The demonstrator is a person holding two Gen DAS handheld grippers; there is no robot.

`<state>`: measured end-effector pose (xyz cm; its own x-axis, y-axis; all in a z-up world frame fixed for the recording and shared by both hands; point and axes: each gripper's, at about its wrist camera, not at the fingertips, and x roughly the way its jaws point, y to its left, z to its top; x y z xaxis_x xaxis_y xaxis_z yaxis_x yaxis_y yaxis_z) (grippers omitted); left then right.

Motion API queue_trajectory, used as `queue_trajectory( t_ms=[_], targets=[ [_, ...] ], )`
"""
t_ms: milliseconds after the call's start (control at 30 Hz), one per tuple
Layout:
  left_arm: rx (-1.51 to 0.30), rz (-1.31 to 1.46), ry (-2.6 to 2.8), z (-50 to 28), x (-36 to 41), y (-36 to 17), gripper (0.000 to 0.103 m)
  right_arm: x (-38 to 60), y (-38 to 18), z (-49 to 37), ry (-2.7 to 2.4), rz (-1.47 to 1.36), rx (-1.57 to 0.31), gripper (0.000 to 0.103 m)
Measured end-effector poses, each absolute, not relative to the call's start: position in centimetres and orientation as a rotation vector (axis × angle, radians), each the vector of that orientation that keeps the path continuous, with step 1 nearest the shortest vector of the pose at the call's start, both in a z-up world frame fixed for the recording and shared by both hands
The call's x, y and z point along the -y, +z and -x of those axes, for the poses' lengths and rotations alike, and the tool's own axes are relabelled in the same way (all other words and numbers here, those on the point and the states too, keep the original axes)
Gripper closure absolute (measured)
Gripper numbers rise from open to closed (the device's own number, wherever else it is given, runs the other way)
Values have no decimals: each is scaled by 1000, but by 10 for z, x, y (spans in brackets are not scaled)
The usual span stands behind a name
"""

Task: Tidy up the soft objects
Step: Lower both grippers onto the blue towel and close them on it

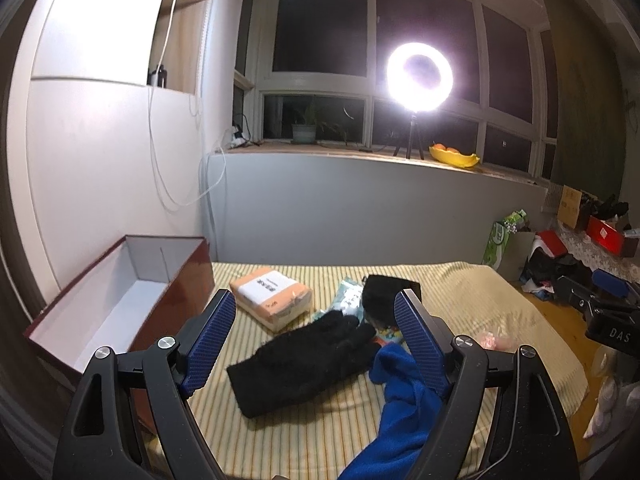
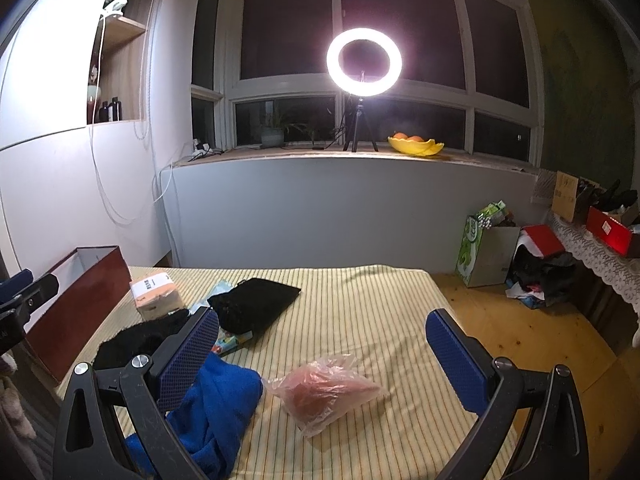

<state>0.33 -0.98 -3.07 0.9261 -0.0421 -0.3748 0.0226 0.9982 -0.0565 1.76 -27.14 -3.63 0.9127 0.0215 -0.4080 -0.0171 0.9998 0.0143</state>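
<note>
On the striped yellow cloth [image 1: 472, 300] lie a black knit glove [image 1: 300, 360], a blue fleece cloth [image 1: 404, 408], a black pouch [image 1: 380, 298], an orange tissue pack [image 1: 270, 296] and a pale green packet [image 1: 348, 296]. My left gripper [image 1: 320, 304] hangs open above the glove with nothing between its fingers. In the right wrist view, a pink plastic bag [image 2: 324, 392] lies between the open fingers of my right gripper [image 2: 324, 324]. Beside that gripper's left finger are the blue fleece cloth [image 2: 216, 404], the glove [image 2: 140, 336] and the pouch [image 2: 252, 304].
An open dark red box [image 1: 120, 300] with a white inside stands at the table's left edge. A ring light [image 1: 420, 76] on a tripod and a yellow fruit bowl [image 1: 454, 155] sit on the windowsill. Boxes and bags [image 2: 532, 256] crowd the wooden floor at right.
</note>
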Motion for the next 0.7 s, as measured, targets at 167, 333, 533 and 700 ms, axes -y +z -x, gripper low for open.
queue_trajectory(
  t_ms=[167, 333, 533, 700],
  targets=[
    [-448, 87, -60, -7, 3, -46, 21, 275, -47, -23, 60, -39, -474, 1],
    [-517, 117, -104, -9, 0, -63, 21, 273, -61, -27, 125, -63, -550, 1],
    [-611, 141, -181, -14, 3, -85, 21, 264, -84, -32, 239, -101, -657, 1],
    [-677, 159, -253, -17, 8, -103, 21, 255, -100, -37, 332, -161, -741, 1]
  ],
)
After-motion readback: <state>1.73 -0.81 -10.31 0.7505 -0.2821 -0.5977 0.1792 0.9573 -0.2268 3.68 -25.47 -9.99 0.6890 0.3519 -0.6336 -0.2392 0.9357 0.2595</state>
